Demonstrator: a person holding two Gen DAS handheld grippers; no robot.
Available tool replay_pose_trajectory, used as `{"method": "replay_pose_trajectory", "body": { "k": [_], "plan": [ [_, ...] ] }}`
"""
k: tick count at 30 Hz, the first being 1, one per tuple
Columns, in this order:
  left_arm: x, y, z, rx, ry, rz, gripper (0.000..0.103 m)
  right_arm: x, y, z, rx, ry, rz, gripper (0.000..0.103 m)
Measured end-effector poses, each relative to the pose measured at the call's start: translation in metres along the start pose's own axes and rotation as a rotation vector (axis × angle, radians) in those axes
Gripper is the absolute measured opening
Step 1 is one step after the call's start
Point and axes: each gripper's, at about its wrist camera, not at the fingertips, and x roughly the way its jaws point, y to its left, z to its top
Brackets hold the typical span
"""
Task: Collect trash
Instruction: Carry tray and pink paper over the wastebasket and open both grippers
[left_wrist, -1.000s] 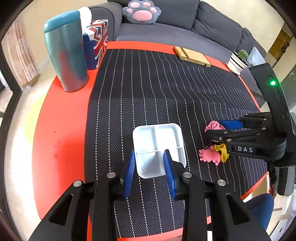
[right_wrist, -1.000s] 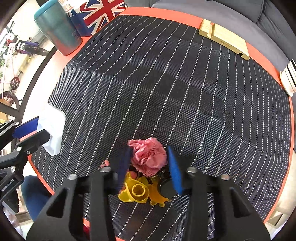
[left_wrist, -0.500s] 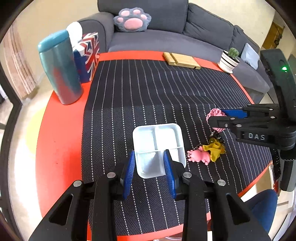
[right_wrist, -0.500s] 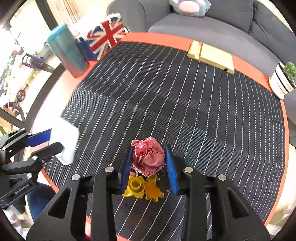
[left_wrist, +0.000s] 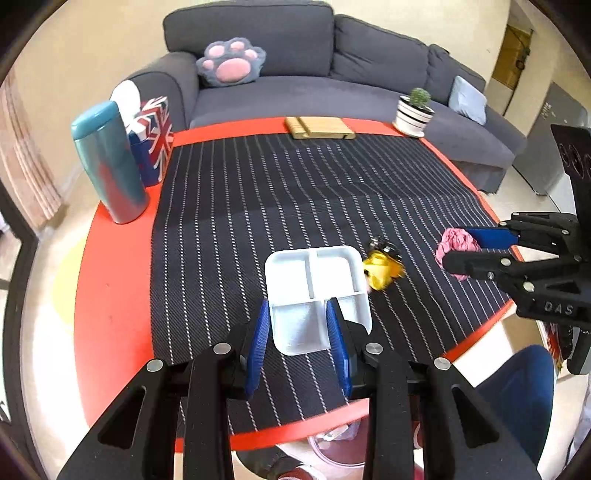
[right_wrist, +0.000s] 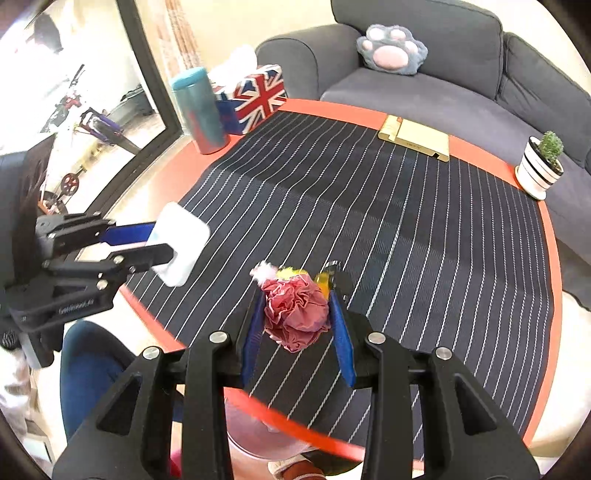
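Observation:
A crumpled pink paper ball (right_wrist: 295, 314) is gripped between the blue pads of my right gripper (right_wrist: 297, 306), which holds it in the air above the striped mat. The left wrist view shows the same paper ball (left_wrist: 456, 242) in the right gripper (left_wrist: 456, 248) at the right. My left gripper (left_wrist: 297, 325) is shut on the near edge of a white divided tray (left_wrist: 317, 280), held a little above the mat. From the right wrist view the tray (right_wrist: 181, 243) hangs in the left gripper (right_wrist: 162, 240) over the table's edge. Yellow scraps (left_wrist: 382, 271) lie on the mat beside the tray.
A teal tumbler (left_wrist: 109, 166) and a Union Jack tissue box (left_wrist: 153, 140) stand at the far left. A wooden stand (left_wrist: 319, 127) and a potted cactus (left_wrist: 413, 112) sit at the back. A translucent bin (right_wrist: 258, 439) is below the near table edge, beside a person's leg (left_wrist: 517, 391).
Both grippers have risen and drawn back toward the near table edge. The pink paper ball has come up off the mat, away from the yellow scraps. The tray has lifted too.

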Motion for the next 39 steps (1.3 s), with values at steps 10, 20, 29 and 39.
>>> {"method": "replay_pose_trajectory", "body": {
  "k": [10, 20, 29, 39],
  "plan": [
    [-0.027, -0.027, -0.032, 0.059, -0.03, -0.044, 0.031, -0.036, 0.017, -0.055, -0.016, -0.059, 0.04, 0.035],
    [-0.036, -0.045, -0.069, 0.087, -0.009, -0.078, 0.031, -0.041, 0.035, -0.1, -0.053, -0.016, 0.067, 0.035],
    [-0.042, -0.057, -0.097, 0.091, 0.01, -0.109, 0.031, -0.024, 0.048, -0.135, -0.061, 0.057, 0.108, 0.036],
    [-0.039, -0.062, -0.113, 0.111, 0.051, -0.121, 0.031, -0.019, 0.04, -0.147, -0.021, 0.067, 0.109, 0.09]
  ]
}}
